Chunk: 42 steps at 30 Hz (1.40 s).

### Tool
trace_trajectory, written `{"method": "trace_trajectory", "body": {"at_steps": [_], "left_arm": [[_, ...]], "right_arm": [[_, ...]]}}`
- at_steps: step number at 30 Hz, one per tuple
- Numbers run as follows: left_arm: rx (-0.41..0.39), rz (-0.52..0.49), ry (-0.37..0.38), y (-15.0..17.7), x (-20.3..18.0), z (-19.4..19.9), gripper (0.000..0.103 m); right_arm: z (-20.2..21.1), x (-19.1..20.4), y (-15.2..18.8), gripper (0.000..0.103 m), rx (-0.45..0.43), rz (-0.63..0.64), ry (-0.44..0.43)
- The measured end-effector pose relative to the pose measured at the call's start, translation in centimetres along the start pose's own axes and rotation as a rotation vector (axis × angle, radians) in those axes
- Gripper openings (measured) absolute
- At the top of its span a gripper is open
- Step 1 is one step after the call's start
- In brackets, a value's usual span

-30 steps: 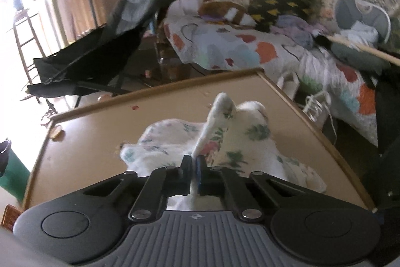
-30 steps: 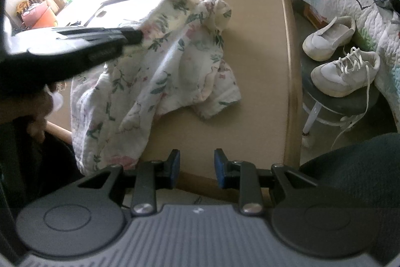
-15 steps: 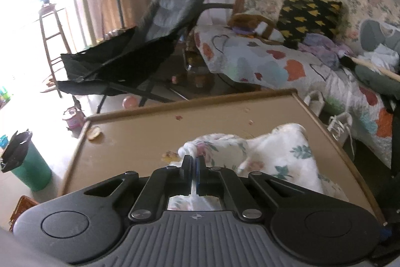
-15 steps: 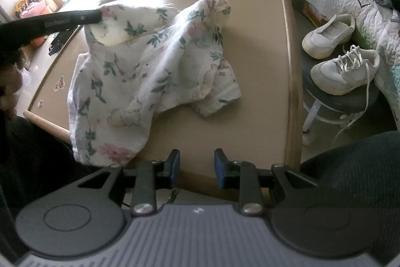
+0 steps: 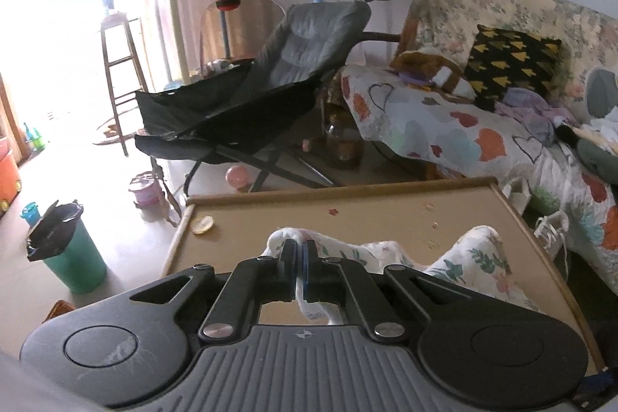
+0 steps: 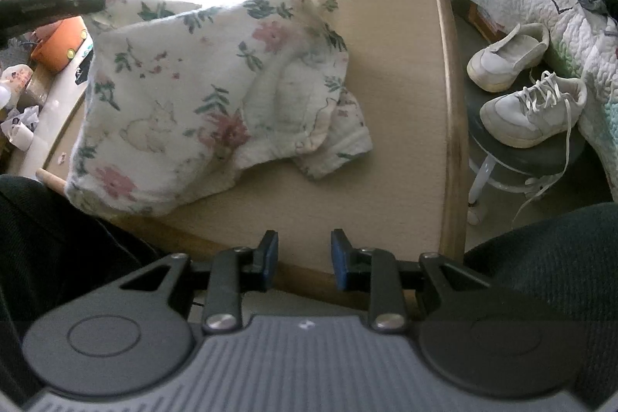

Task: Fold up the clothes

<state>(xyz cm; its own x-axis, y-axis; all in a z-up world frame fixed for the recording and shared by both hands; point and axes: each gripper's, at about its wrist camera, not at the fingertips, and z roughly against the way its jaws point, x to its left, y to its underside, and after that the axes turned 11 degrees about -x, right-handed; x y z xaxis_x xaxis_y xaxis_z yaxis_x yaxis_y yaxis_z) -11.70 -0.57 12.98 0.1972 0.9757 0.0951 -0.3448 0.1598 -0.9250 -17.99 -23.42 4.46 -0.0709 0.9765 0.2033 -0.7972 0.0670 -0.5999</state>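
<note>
A white floral garment (image 6: pixel 216 95) lies partly spread on the tan table (image 6: pixel 405 126), with one corner lifted at the left. My left gripper (image 5: pixel 298 250) is shut on that corner of the garment (image 5: pixel 475 265) and holds it above the table's left side; it also shows in the right wrist view (image 6: pixel 96 2) at the upper left. My right gripper (image 6: pixel 303 250) is open and empty, above the table's near edge, apart from the cloth.
A stool with two white sneakers (image 6: pixel 529 111) stands right of the table. A quilt-covered sofa (image 5: pixel 483 126) is at the far right, a black folding chair (image 5: pixel 247 111) beyond the table. A green bin (image 5: pixel 73 253) stands on the floor at the left.
My left gripper has carried the garment's corner to the left and spread the cloth wider. My right gripper has not moved.
</note>
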Motion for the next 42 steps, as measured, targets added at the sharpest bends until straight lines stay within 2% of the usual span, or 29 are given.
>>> {"method": "trace_trajectory", "body": {"at_steps": [14, 22, 34, 42], "left_arm": [[-0.033, -0.008, -0.077, -3.0, 3.0, 0.4, 0.003], [-0.026, -0.015, -0.127, -3.7, 4.8, 0.2, 0.003], [0.017, -0.013, -0.181, -2.8, 8.3, -0.8, 0.003], [0.066, 0.021, -0.206, -0.3, 10.8, -2.1, 0.003]], "right_arm": [[0.0, -0.1, 0.0, 0.029, 0.0, 0.001, -0.002], [-0.1, -0.1, 0.0, 0.029, 0.001, 0.01, 0.001], [-0.3, -0.1, -0.2, 0.029, 0.011, 0.018, 0.023], [-0.3, 0.1, -0.9, 0.031, 0.0, 0.036, 0.041]]}}
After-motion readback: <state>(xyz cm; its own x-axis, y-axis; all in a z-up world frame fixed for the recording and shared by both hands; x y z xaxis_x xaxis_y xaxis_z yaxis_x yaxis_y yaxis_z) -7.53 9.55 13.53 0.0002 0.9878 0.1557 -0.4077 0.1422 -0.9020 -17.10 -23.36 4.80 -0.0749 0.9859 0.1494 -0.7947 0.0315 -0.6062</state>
